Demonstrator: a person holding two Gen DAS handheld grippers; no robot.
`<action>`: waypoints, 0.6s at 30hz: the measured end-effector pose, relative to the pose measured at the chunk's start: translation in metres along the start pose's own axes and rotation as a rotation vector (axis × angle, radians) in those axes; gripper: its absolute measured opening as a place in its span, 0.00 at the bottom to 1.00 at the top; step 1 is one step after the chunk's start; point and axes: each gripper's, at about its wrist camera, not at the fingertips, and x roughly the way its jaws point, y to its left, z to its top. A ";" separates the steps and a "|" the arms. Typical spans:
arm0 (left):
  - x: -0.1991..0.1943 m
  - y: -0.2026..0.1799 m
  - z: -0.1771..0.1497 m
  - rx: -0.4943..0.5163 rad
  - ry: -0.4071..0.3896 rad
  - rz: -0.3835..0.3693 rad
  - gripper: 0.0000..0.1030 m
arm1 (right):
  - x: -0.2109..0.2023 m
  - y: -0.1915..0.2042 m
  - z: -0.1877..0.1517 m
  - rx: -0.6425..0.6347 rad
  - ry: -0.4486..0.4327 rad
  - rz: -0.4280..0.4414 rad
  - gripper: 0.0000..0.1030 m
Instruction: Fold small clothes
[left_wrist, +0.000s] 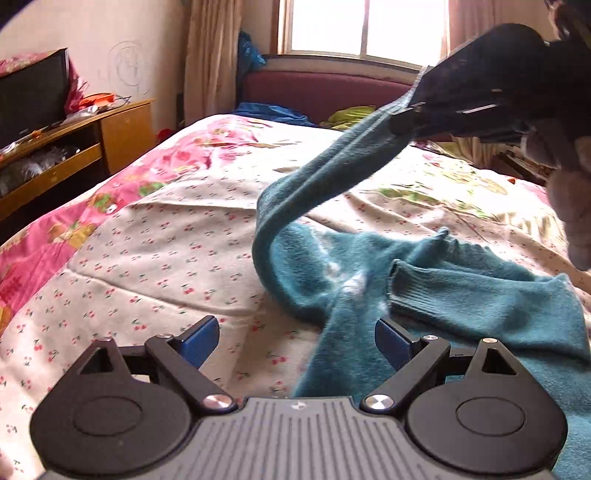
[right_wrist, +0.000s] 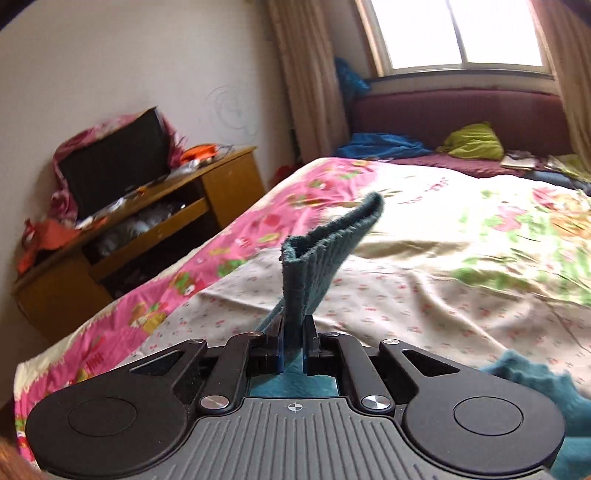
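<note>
Bright window (right_wrist: 458, 33) with beige curtains (right_wrist: 299, 74), maroon headboard (right_wrist: 443, 110), wooden cabinet (right_wrist: 147, 221) holding a dark television (right_wrist: 110, 173), floral bedspread (right_wrist: 443, 258).

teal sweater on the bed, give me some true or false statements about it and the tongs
1. The right tongs are shut on a ribbed edge of the fuzzy teal knitted sweater. True.
2. The left tongs grip a sleeve. False: they are open, holding nothing.
3. The sweater lies on a flowered pink and cream quilt. True.
4. The whole sweater is lifted clear of the quilt. False: only one strip is raised; the rest lies on the quilt.
</note>
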 end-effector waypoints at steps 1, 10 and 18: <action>0.002 -0.012 0.001 0.022 -0.004 -0.013 0.97 | -0.014 -0.017 -0.004 0.031 -0.016 -0.025 0.06; 0.044 -0.112 -0.012 0.216 0.043 -0.107 0.97 | -0.066 -0.199 -0.114 0.378 0.005 -0.340 0.06; 0.088 -0.137 -0.026 0.284 0.137 -0.062 0.97 | -0.065 -0.235 -0.164 0.528 0.014 -0.306 0.10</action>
